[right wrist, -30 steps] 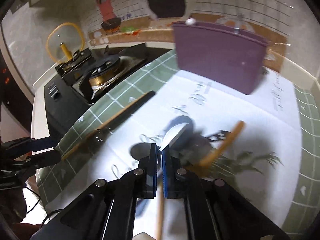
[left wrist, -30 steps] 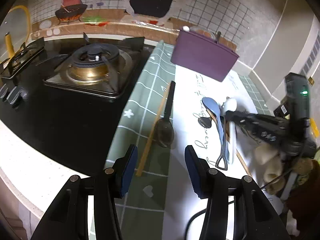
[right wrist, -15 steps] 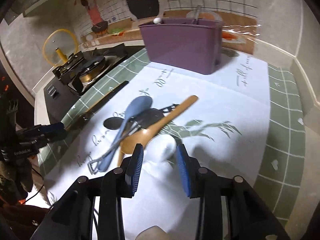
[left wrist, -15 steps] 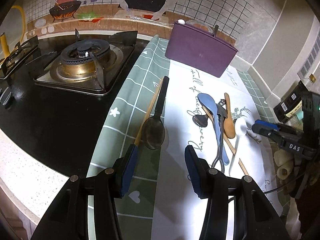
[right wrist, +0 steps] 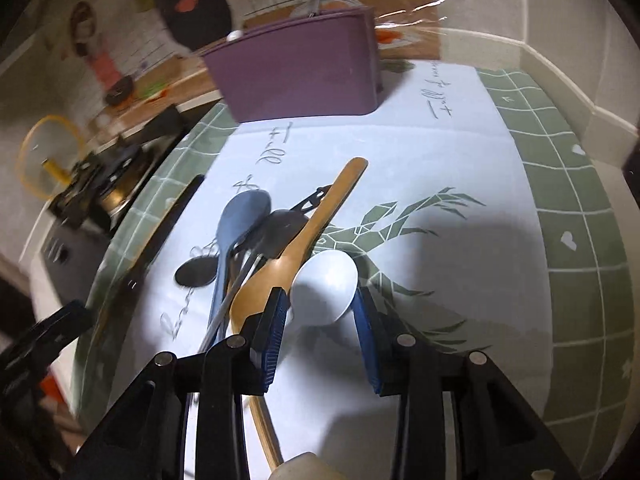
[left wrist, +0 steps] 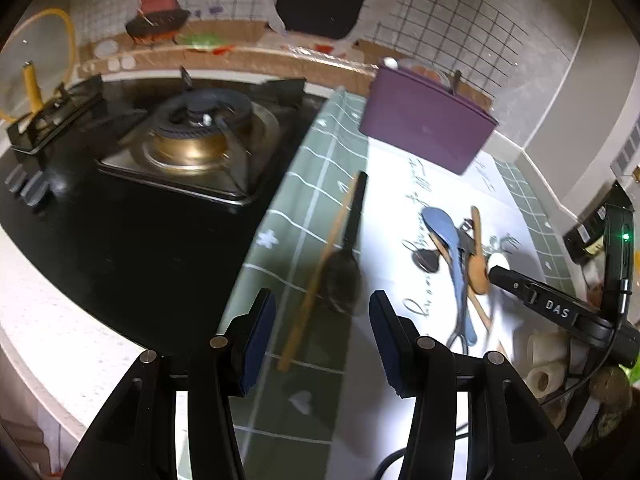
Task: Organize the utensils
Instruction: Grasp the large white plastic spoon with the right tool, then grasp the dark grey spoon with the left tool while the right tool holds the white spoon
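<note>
From the left wrist view, the left gripper (left wrist: 322,332) hung with its jaws spread and nothing between them, above a dark long-handled ladle (left wrist: 345,258) lying beside a wooden chopstick (left wrist: 316,276) on the green checked mat (left wrist: 304,184). Farther right lay the heap of spoons, and the purple plastic utensil holder (left wrist: 424,120) stood at the back by the wall.

From the right wrist view, the right gripper (right wrist: 320,316) had its blue pads spread to either side of the white plastic spoon's bowl (right wrist: 325,286), not visibly pinching it. The brown wooden spoon (right wrist: 296,248) touched the left pad, with the blue spoon (right wrist: 236,220) beyond. To do this well, I'd judge it should settle lower and centre on the white bowl before closing, keeping the wooden spoon outside the pads.
</note>
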Tool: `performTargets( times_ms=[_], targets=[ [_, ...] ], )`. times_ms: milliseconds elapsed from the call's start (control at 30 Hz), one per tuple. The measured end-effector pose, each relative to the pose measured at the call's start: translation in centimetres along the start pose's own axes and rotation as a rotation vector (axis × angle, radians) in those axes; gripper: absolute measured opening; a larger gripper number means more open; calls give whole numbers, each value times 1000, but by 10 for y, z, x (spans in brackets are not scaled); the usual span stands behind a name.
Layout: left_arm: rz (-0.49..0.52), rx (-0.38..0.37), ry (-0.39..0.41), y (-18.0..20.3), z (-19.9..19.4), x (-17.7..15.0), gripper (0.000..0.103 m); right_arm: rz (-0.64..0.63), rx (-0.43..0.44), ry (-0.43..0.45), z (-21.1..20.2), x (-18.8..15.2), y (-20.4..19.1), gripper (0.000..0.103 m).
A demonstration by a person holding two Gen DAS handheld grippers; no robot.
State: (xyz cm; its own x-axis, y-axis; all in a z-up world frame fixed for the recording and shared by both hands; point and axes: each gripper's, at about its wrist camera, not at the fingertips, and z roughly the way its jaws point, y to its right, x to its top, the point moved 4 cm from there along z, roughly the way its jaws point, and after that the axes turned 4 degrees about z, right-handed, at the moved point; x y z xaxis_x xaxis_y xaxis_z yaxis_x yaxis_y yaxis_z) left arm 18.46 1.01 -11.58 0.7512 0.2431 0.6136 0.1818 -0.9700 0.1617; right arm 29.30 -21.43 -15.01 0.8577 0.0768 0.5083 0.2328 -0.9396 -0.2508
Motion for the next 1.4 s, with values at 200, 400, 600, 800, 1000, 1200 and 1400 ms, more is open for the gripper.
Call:
performTargets(
  times_ms=[200, 400, 600, 800, 1000, 1200, 1400],
  targets=[
    [-35, 14, 7, -11, -1, -4, 50, -50, -158, 56, 7, -2, -18, 38],
    [-28, -22, 1, -1, 2, -11, 50, -99, -143, 41, 10, 0, -22, 37],
    [76, -44, 17, 19, 9, -9, 50, -179, -90, 84, -5, 4, -5, 32],
    [183, 44, -18, 31, 40, 3, 50, -143, -20, 150, -35, 19, 17, 32],
    [218, 105, -59, 41, 61, 11, 33, -169, -18, 225, -60, 26, 15, 32],
    [174, 52, 29, 42, 31, 30, 33, -173, 6, 256, -75, 29, 16, 32],
    [131, -31, 138, 48, -18, 56, 32, -164, 67, 286, -93, 37, 17, 32]
  ],
)
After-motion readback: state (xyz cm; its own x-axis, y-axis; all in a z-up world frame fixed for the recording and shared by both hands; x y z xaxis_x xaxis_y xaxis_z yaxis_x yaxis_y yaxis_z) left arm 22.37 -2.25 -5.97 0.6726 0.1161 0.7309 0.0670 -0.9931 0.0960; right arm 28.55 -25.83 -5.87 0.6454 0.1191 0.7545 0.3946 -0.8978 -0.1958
